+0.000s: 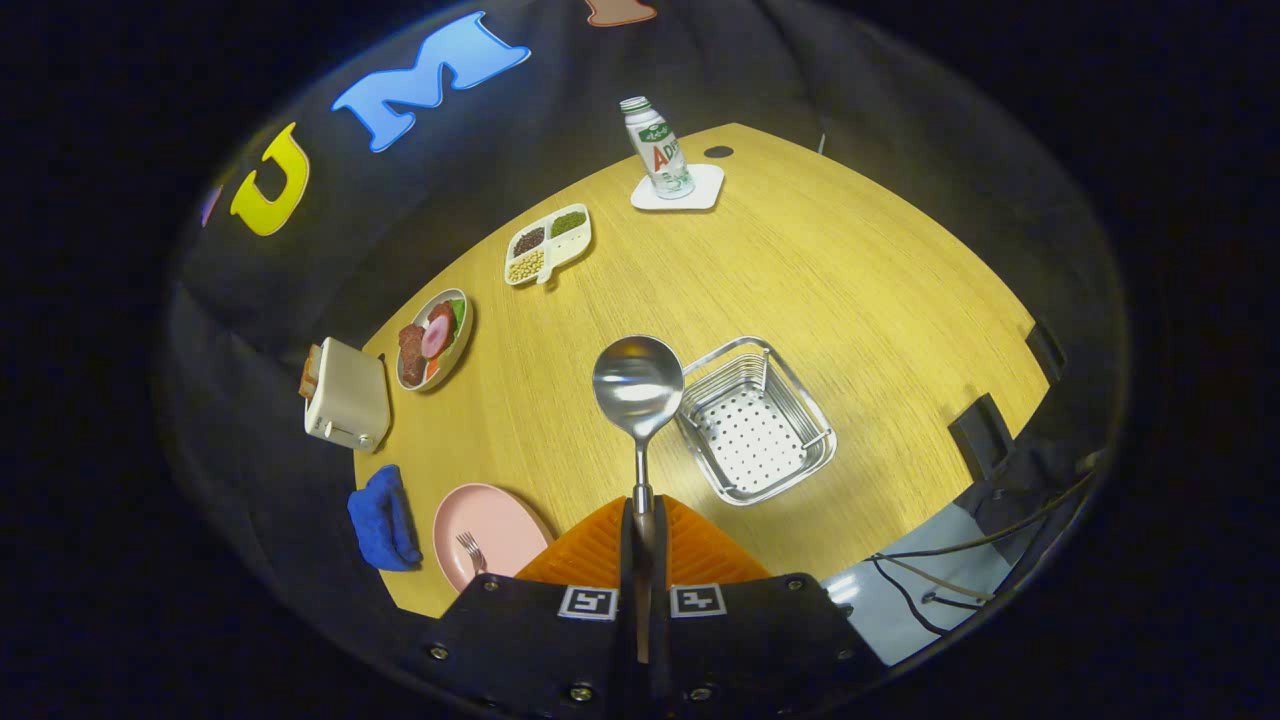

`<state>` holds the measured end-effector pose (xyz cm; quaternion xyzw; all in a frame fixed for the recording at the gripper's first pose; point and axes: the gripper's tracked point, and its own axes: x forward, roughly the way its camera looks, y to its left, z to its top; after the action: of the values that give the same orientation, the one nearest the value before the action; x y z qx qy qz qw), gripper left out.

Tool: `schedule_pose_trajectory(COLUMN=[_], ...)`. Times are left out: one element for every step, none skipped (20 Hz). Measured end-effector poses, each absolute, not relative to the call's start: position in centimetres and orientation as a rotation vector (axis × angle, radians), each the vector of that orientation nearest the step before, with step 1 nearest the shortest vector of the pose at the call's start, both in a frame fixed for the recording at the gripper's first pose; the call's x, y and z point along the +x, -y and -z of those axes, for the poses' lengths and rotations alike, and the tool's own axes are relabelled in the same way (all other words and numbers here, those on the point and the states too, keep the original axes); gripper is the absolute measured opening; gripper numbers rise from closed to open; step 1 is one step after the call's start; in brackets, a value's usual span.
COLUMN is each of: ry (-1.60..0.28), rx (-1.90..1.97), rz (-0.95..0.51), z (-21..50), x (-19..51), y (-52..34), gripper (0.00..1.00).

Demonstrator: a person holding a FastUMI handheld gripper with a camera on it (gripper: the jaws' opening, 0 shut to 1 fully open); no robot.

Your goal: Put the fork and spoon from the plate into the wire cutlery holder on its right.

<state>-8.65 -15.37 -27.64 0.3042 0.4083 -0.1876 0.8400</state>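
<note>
- Tongs [640, 530] were clamped together on the spoon [638, 385] handle, orange fingers [596, 553] pressed on both sides, held high above the counter [850, 280] and tilted down.
- Spoon stuck straight ahead, bowl up, just left of the wire cutlery holder [755, 420].
- Holder sat on the counter beyond the tongs, to the right.
- Fork [471, 549] lay on the pink plate [490, 525], left of the fingers.
- Blue cloth [382, 520] lay beside the plate; toaster [345, 397] farther left.
</note>
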Motion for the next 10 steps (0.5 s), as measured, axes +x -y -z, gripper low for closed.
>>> schedule_pose_trajectory(ry=[-0.875, -0.887, -0.902, -0.923, -0.943, -0.953, -0.965, -0.981, -0.990, -0.995], rx=[0.644, 0.650, 0.656, 0.657, 0.661, 0.667, 0.670, 0.668, 0.669, 0.671], rz=[0.406, 0.413, 0.419, 0.426, 0.432, 0.440, 0.449, 0.458, 0.467, 0.472], z=[27.9, 28.2, 28.5, 29.0, 29.3, 29.4, 29.5, 29.8, 29.9, 29.8], x=[-9.0, -9.4, -9.6, -10.1, -10.5, -10.7, -10.9, -11.1, -11.4, -11.3], y=[15.9, 16.2, 16.6, 16.8, 17.1, 17.3, 17.6, 17.9, 18.1, 18.4], gripper=[0.05, 0.05, 0.05, 0.05, 0.05, 0.05, 0.05, 0.05, 0.05, 0.05])
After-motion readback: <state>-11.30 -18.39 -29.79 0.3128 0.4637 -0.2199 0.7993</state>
